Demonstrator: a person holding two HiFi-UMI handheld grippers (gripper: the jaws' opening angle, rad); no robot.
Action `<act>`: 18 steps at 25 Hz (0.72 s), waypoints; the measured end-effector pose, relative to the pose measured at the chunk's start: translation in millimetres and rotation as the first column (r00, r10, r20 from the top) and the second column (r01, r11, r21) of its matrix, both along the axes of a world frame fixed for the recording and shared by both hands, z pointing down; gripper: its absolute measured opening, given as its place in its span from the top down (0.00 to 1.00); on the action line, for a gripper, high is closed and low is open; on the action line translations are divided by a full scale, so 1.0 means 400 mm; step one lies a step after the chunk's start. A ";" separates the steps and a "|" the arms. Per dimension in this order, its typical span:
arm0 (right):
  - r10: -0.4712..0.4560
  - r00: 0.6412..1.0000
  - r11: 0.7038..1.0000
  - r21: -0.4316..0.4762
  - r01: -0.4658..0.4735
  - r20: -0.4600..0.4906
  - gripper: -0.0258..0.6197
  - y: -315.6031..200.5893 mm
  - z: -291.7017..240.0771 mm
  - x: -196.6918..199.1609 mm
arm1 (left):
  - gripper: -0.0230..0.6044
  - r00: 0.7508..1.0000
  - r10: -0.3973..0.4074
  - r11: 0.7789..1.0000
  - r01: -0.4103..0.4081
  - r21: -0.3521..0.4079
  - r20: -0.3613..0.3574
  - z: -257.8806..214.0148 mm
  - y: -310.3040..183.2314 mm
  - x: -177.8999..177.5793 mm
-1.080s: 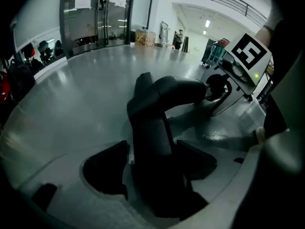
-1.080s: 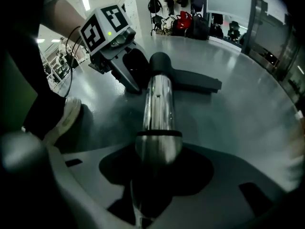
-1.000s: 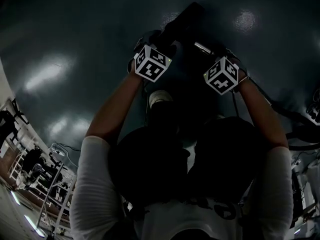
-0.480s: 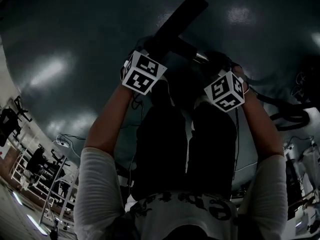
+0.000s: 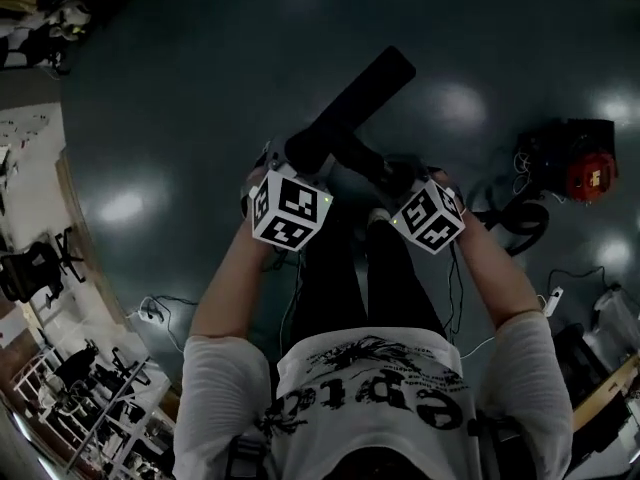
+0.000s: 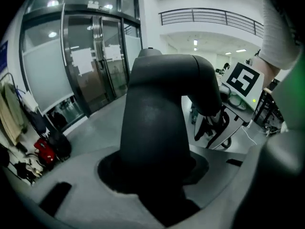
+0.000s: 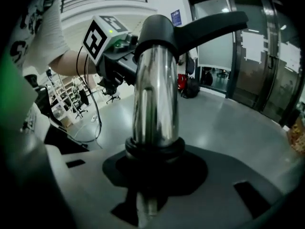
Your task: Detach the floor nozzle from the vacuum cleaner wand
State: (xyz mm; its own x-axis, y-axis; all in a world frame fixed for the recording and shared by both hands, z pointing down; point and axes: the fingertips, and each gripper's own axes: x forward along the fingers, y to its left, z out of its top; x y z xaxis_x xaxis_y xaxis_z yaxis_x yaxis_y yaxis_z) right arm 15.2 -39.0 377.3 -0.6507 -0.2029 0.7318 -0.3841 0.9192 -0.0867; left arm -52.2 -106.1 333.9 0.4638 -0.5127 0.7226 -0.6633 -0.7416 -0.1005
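Looks down on a dark glossy floor [image 5: 180, 88], with a red machine [image 5: 585, 163] off to the right, well apart from the hands. Holds the black floor nozzle [image 5: 355, 103] up over that floor, ahead of the person's legs, joined through a black collar to the chrome wand [image 7: 155, 94]. Grips the nozzle's dark neck in the left gripper [image 5: 285, 193] and the wand's shiny tube in the right gripper [image 5: 425, 208], both pairs of jaws closing on what sits between them.
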 end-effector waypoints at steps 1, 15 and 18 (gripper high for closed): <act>0.000 1.000 1.000 0.002 0.000 0.027 0.76 0.019 -0.091 0.006 | 0.67 1.000 0.002 1.000 -0.003 0.027 0.011 -0.097 0.015 0.014; 0.016 0.981 0.995 0.094 -0.035 0.194 0.76 0.174 -0.698 0.099 | 0.67 0.999 0.041 0.977 -0.046 0.211 0.029 -0.759 0.157 0.161; 0.011 0.979 0.993 0.116 -0.035 0.204 0.76 0.172 -0.727 0.121 | 0.67 0.998 0.055 0.956 -0.052 0.288 -0.003 -0.802 0.144 0.203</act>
State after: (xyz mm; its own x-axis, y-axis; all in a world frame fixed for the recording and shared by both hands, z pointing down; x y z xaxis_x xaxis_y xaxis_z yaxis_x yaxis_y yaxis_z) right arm 63.7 29.7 86.6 -0.7771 -0.2966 0.5551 -0.3908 0.9187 -0.0563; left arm 29.1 -48.6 13.0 0.5031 -0.6721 0.5433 -0.6257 -0.7169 -0.3076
